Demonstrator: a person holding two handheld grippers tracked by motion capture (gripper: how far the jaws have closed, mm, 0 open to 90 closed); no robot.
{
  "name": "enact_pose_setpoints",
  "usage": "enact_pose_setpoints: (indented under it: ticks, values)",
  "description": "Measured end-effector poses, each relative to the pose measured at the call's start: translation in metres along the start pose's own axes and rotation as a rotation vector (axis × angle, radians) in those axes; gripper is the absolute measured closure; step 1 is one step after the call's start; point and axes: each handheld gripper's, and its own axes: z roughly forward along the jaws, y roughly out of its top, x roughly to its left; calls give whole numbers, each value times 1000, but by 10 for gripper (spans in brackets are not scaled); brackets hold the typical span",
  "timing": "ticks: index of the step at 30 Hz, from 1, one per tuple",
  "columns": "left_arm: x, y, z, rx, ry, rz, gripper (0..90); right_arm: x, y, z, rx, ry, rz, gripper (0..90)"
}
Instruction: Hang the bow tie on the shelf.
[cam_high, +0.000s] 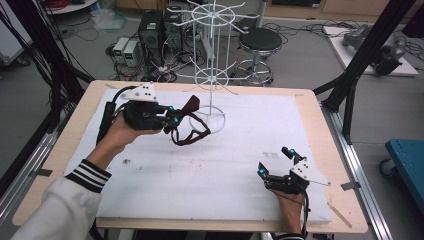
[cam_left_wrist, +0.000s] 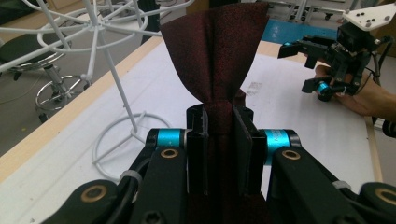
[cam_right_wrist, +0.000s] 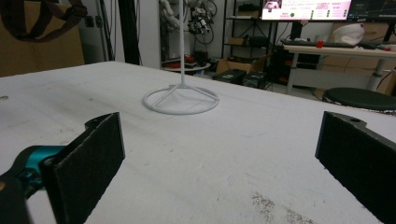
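A dark red bow tie (cam_high: 189, 107) with a looped strap (cam_high: 192, 135) hangs in the air left of the white wire rack (cam_high: 212, 60). My left gripper (cam_high: 172, 118) is shut on its knot; in the left gripper view the two pads (cam_left_wrist: 196, 149) pinch the cloth (cam_left_wrist: 217, 56), whose wing fans out above them. My right gripper (cam_high: 275, 160) rests low on the white mat (cam_high: 215, 170) at the front right, jaws wide open with nothing between them. In the right gripper view its pads (cam_right_wrist: 88, 165) frame the rack's ring base (cam_right_wrist: 181, 99), and the strap (cam_right_wrist: 42, 18) dangles at top left.
The rack's ring base (cam_high: 210, 119) stands at the back middle of the mat, close to the tie. The wooden table edge (cam_high: 320, 130) borders the mat. A black stool (cam_high: 260, 40) and computer boxes (cam_high: 150, 30) stand on the floor beyond. Black frame posts (cam_high: 360, 60) rise at the right.
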Motion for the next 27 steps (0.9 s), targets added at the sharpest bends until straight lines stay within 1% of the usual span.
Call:
enact_pose_setpoints:
  ticks: [6,10,14,15,18,21,23,27]
  values:
    - [-2,9,4,-23,-3,-4,766,0,0,0,0,-1,-1,6]
    - [-4,17,6,-31,-13,5,766,0,0,0,-2,-1,-5,6]
    - [-5,26,8,-45,-10,6,766,0,0,0,1,1,-1,6]
    - [-5,28,9,-43,-10,12,766,0,0,0,1,0,-1,6]
    - [-6,35,12,-49,-5,6,766,0,0,0,0,-1,-2,6]
    - [-6,42,15,-63,-10,3,766,0,0,0,-1,1,-4,6]
    - [-6,45,17,-61,-9,4,766,0,0,0,1,1,0,6]
    - [-6,51,21,-57,7,-1,766,0,0,0,-3,0,1,6]
